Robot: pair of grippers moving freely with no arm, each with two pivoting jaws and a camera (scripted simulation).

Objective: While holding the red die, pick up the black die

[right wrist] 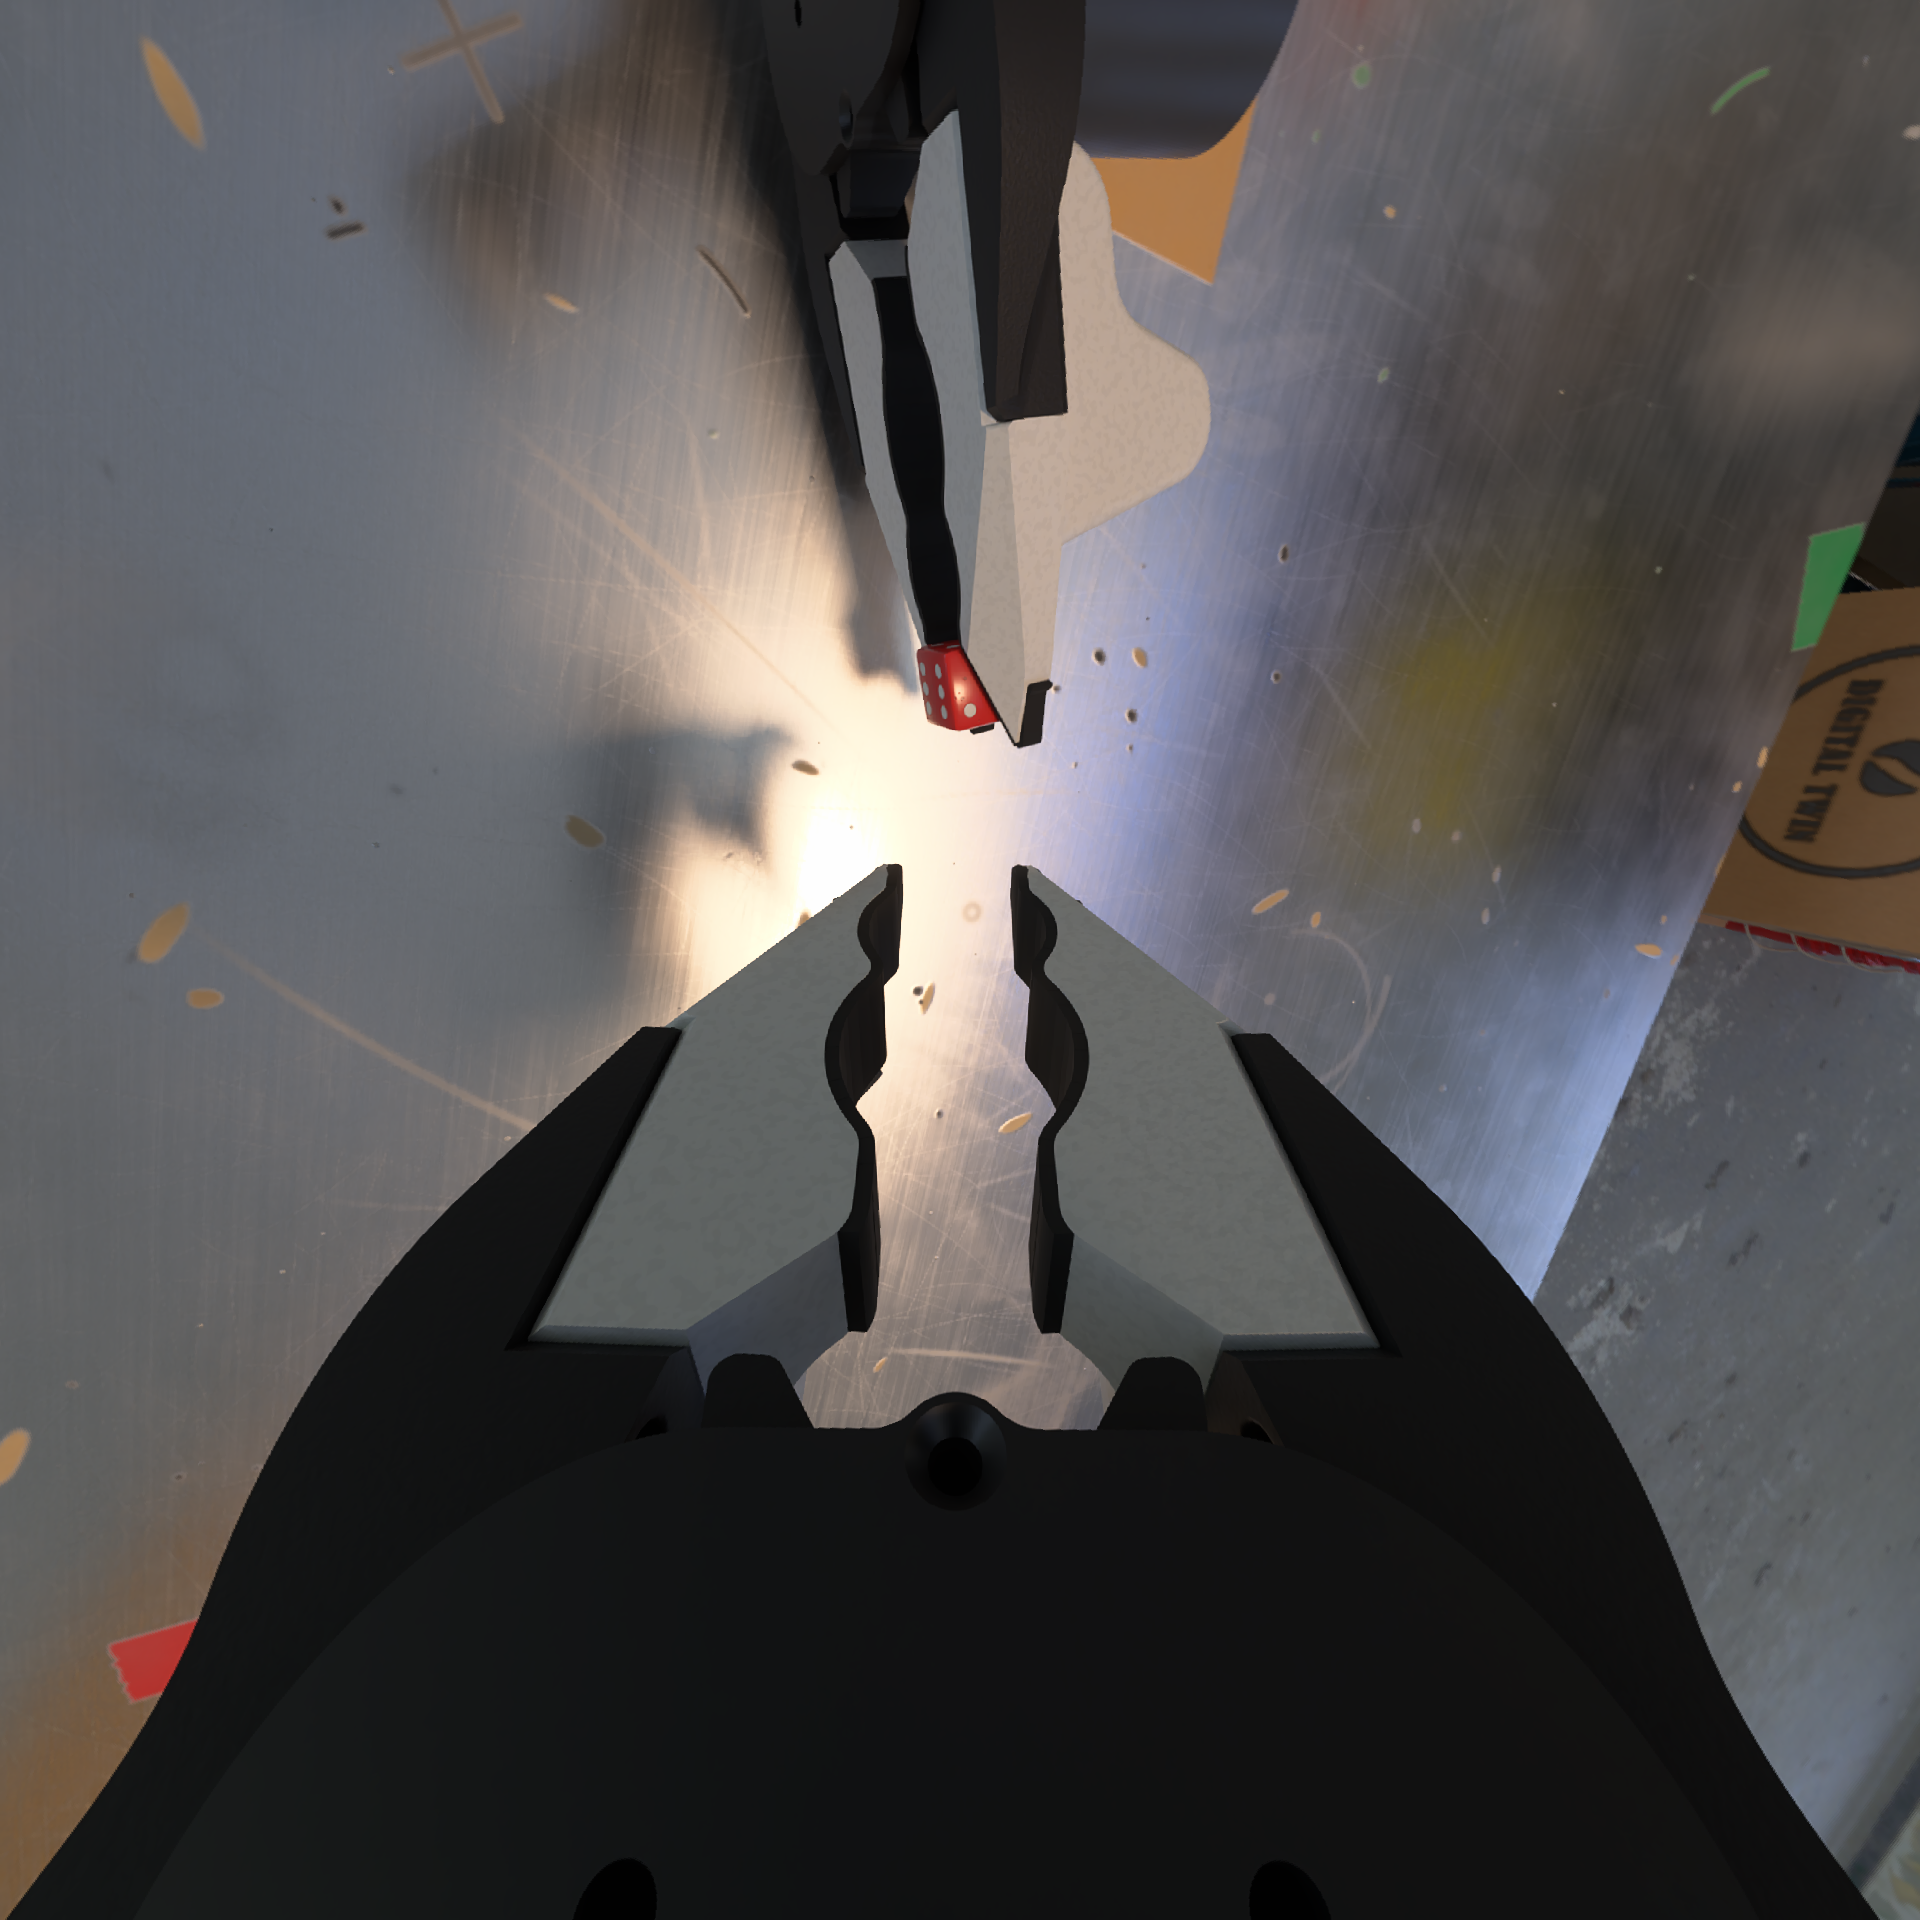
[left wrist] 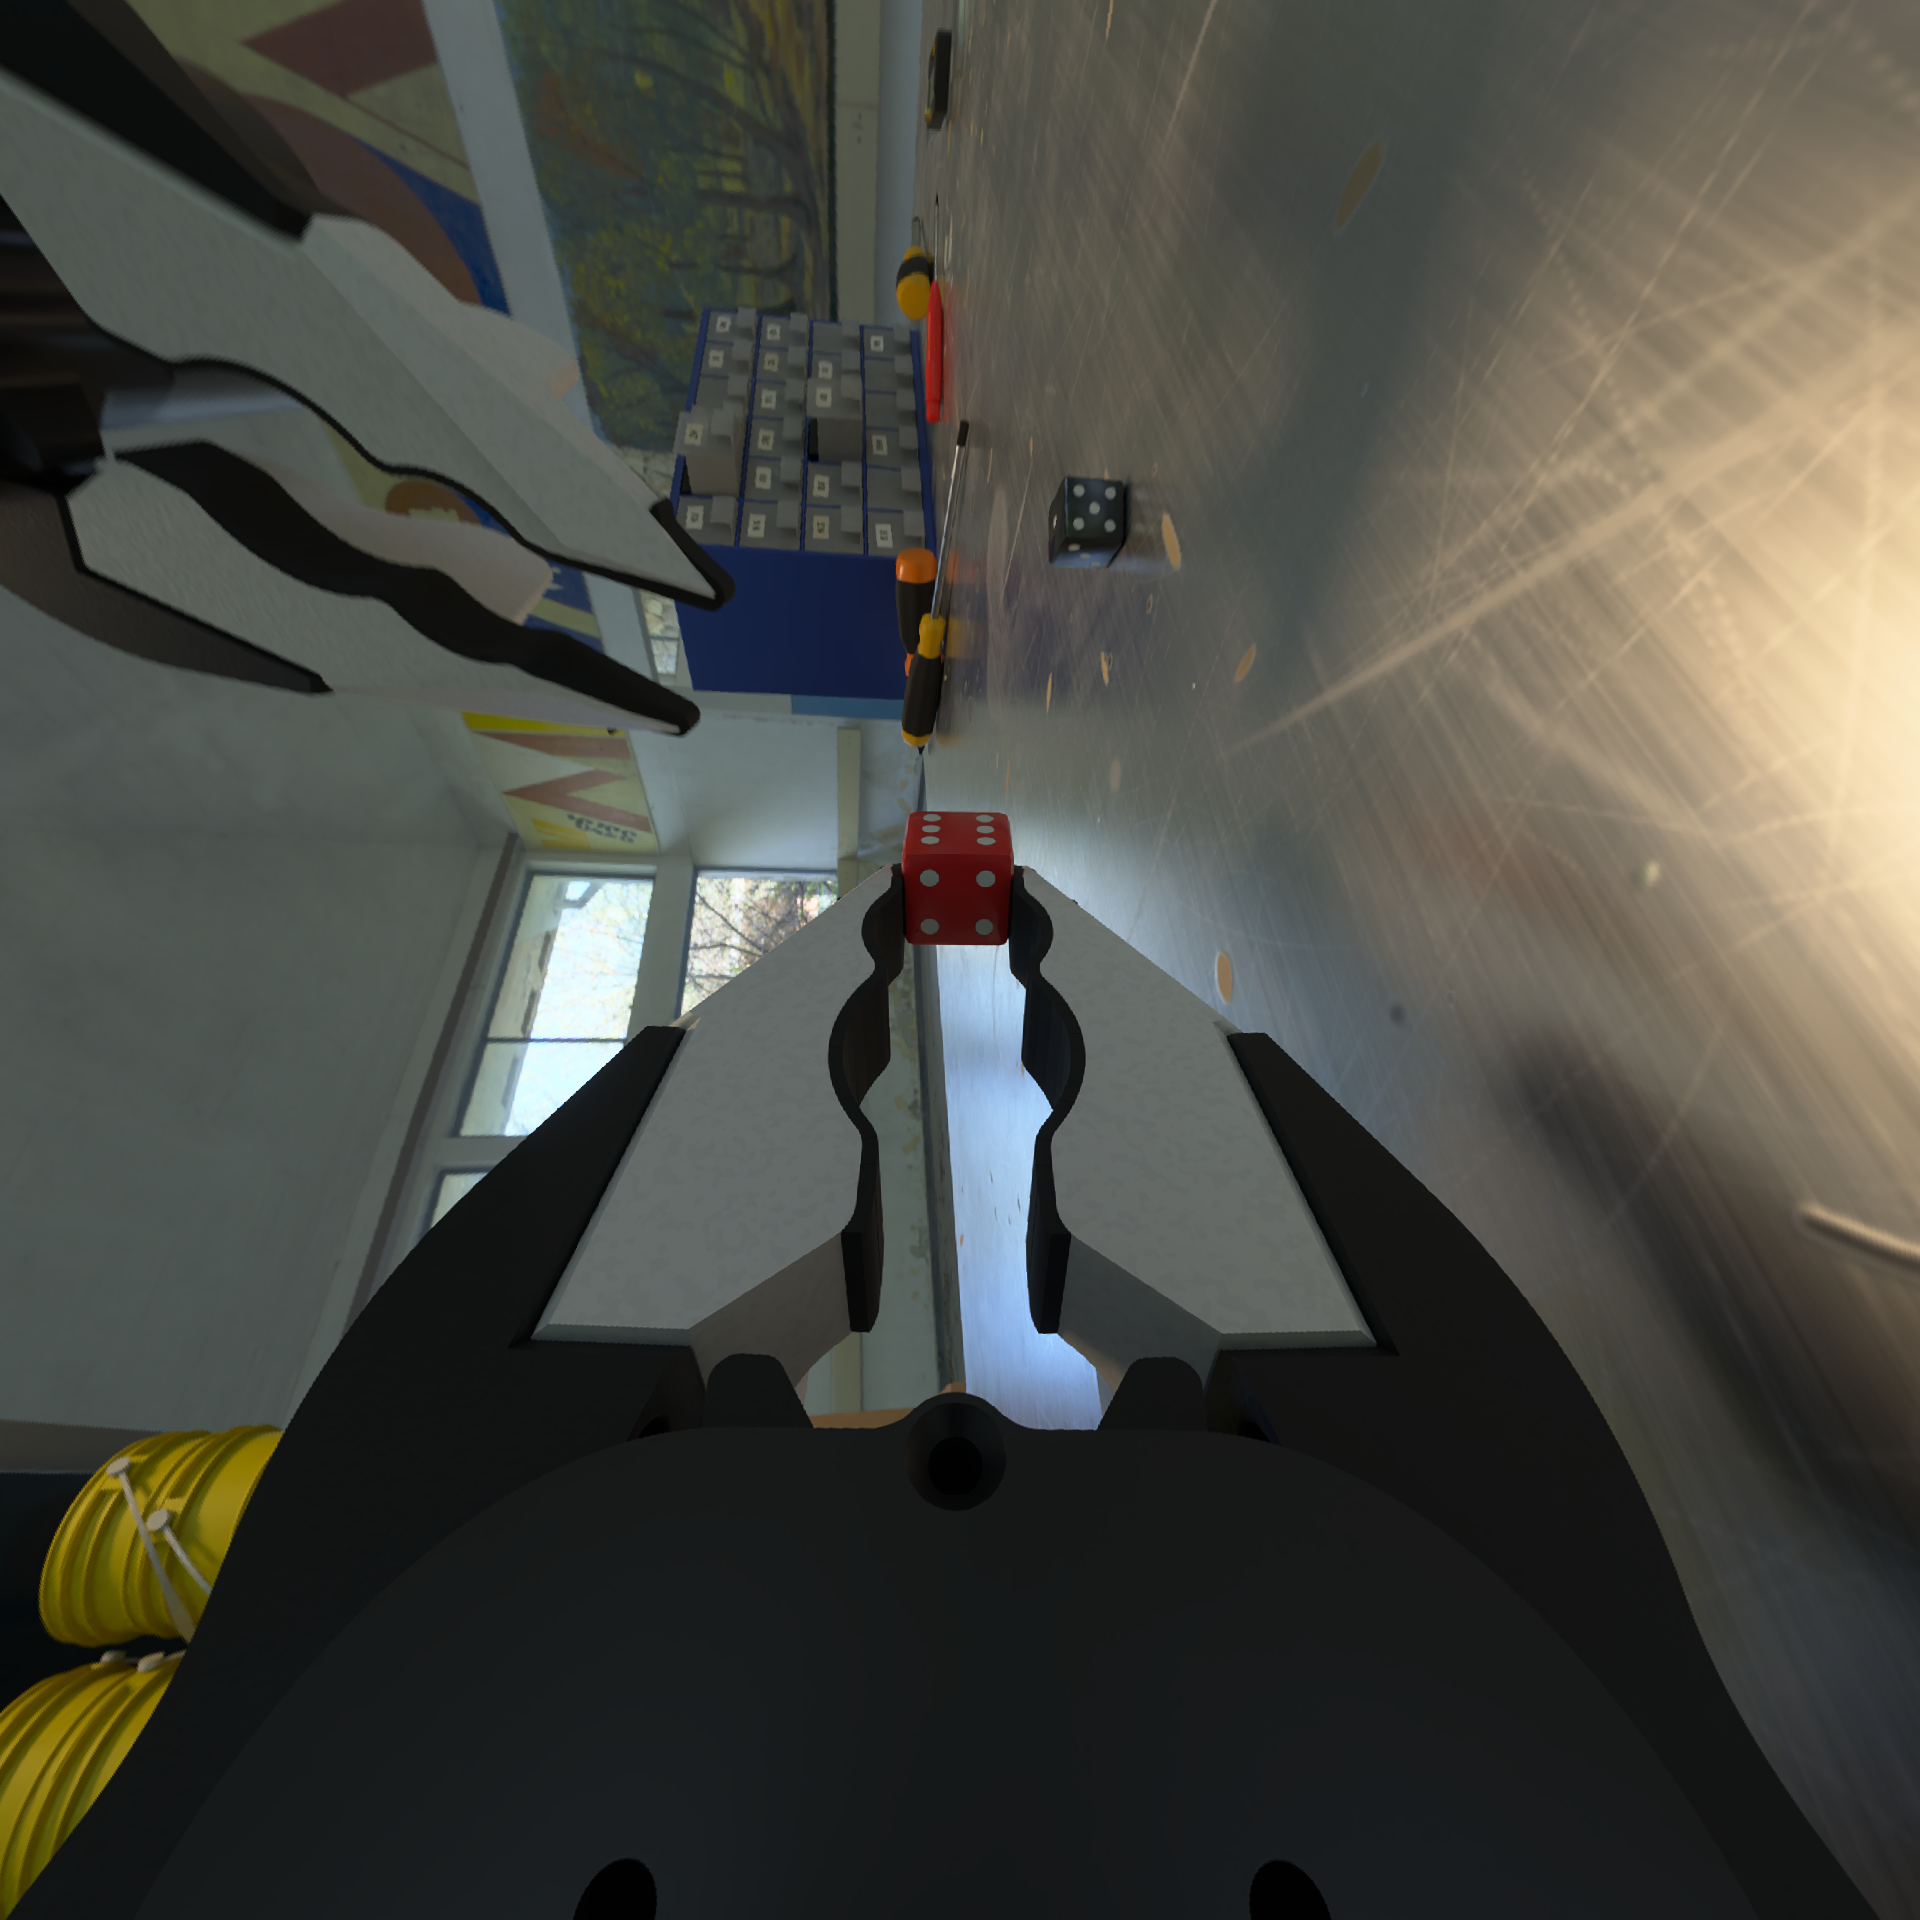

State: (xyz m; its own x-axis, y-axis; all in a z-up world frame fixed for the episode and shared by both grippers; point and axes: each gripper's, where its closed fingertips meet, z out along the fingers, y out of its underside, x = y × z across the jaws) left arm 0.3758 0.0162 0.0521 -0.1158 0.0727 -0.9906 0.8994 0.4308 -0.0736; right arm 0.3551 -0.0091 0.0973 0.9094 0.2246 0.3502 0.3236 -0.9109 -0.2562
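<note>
In the left wrist view, which is rolled so that the surface (left wrist: 1455, 520) runs down the right side, two ribbed yellow ducts (left wrist: 135, 1538) are seen at the lower left. Higher up on the left, the right claw (left wrist: 707, 655) is seen with its grey, matte fingers and black wavy inner pads parted and nothing between them. Further right, a blue cabinet of small grey drawers (left wrist: 800, 447) is seen against the wall, and beside it a screwdriver (left wrist: 925, 644) with an orange and black handle lies on the surface. At the centre, the left claw (left wrist: 956, 883) is clamped on the red die (left wrist: 956, 878), a glossy rounded cube with white pips, pinched at the very fingertips and held clear of the surface. The black die (left wrist: 1088, 522), a dark cube with white pips, rests on the brushed, scratched metal surface beyond the red die, well apart from both claws. Strong glare is spread over the metal at the right.

In the right wrist view, a strip of red tape (right wrist: 151, 1657) is seen at the lower left of the surface (right wrist: 312, 623). At the centre, the right claw (right wrist: 956, 883) is held with a clear gap between its tips. Above it, the left claw (right wrist: 977, 707) is seen gripping the red die (right wrist: 948, 688). A cardboard box (right wrist: 1839, 790) stands at the right edge.
</note>
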